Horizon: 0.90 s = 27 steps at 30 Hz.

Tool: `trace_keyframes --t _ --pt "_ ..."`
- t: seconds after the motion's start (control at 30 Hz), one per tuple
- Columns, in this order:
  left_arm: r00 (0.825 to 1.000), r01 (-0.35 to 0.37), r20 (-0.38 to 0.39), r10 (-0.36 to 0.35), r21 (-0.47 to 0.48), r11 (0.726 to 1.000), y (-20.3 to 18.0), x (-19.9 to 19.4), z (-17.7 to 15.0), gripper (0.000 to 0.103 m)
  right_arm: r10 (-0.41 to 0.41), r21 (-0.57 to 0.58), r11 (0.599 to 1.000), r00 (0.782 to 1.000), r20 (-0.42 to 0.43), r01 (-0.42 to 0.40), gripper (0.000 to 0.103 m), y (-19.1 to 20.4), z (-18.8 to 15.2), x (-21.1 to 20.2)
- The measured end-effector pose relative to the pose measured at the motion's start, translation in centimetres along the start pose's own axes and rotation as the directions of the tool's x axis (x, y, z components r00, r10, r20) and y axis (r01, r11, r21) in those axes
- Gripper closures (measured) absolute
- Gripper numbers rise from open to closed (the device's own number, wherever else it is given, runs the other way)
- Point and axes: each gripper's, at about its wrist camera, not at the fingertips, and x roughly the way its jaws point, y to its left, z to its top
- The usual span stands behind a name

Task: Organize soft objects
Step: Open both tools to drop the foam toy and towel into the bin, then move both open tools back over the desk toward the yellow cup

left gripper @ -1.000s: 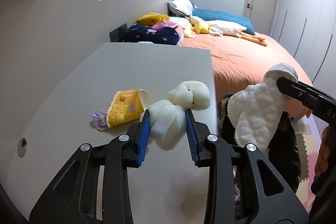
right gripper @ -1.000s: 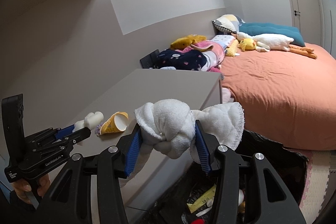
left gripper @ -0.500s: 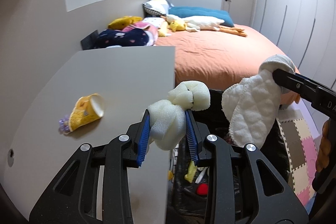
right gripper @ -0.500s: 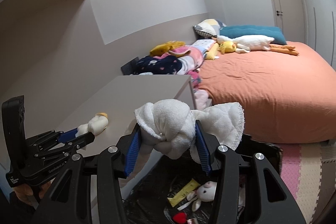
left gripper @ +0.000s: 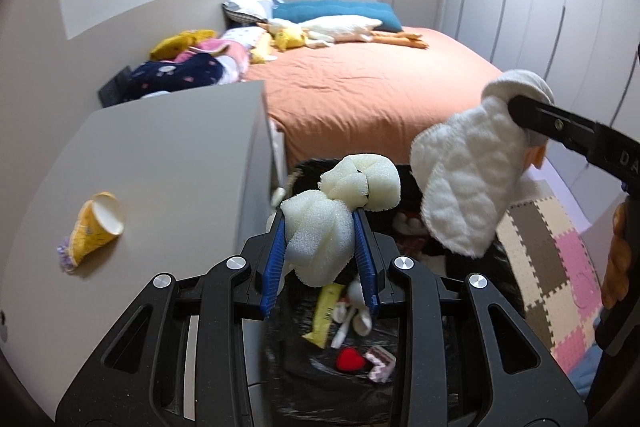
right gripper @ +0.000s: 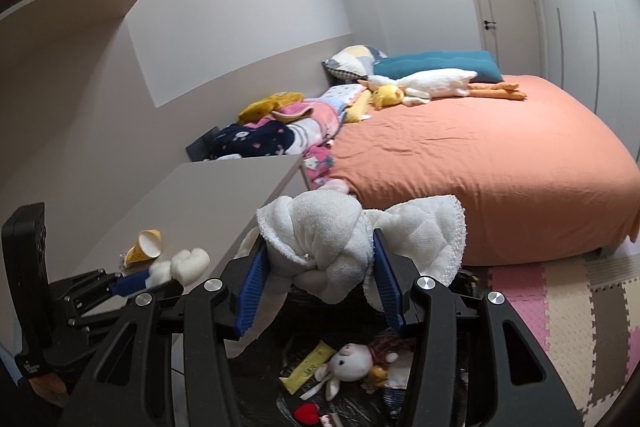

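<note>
Two soft items are held over a black-lined bin (left gripper: 472, 339) at the end of a grey desk (left gripper: 168, 163), neither yet released. The left gripper (left gripper: 320, 247) is closed on a knotted foam sponge (left gripper: 320, 235), squeezed between its blue pads, and the bin's mouth is seen directly beneath and ahead of its fingers. The right gripper (right gripper: 316, 263) is clamped on a knotted white cloth (right gripper: 320, 243), whose quilted tail is draped off to the gripper's right, with the bin again below. Several things are already seen inside the bin: a small white plush toy (right gripper: 352, 367), a red heart (right gripper: 308, 413) and a yellow strip (right gripper: 306, 367). A yellow cone-shaped toy (left gripper: 94, 223) is left lying on the desk, well off to the left gripper's left. By this evidence the sorting is judged partly done, with two drops pending and the cone still to be collected.
</note>
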Motion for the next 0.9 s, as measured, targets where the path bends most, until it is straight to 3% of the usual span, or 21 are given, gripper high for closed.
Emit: trace_keyframes --t 0.03,0.07,0.1,0.13,0.17,0.43,0.9 --pt "1.000 0.023 -0.005 -0.023 0.001 1.000 -0.4 0.2 -0.1 0.068 -0.013 0.005 1.000 1.000 0.002 0.013 0.047 -0.4 0.0 -0.1" --pt "0.999 0.046 -0.014 -0.046 0.001 0.999 -0.7 0.4 -0.1 0.051 -0.025 0.008 1.000 1.000 0.002 0.025 0.038 -0.6 0.0 -0.1" --pt "0.998 0.059 -0.018 -0.059 0.000 0.998 -0.9 0.5 -0.2 0.018 -0.053 0.014 0.999 0.999 0.009 0.053 0.034 -1.0 0.0 -0.3" --pt "0.998 0.062 -0.009 -0.062 -0.004 0.998 -1.2 0.5 -0.2 0.005 -0.070 0.019 0.997 0.997 0.018 0.069 0.027 -1.2 0.0 -0.4" --pt "0.998 0.058 0.013 -0.058 -0.001 0.998 -1.4 0.3 -0.3 0.006 -0.088 0.028 0.996 0.996 0.027 0.088 0.021 -1.5 0.0 -0.5" --pt "0.999 0.047 0.005 -0.048 0.023 0.999 -2.2 0.4 -0.6 0.006 -0.132 0.124 0.985 0.989 0.071 0.123 0.020 -4.2 0.1 -1.7" --pt "1.000 0.027 0.002 -0.027 0.004 1.000 -0.9 0.5 -0.5 0.006 -0.114 0.105 0.989 0.992 0.047 0.109 0.020 -3.0 -0.1 -0.6"
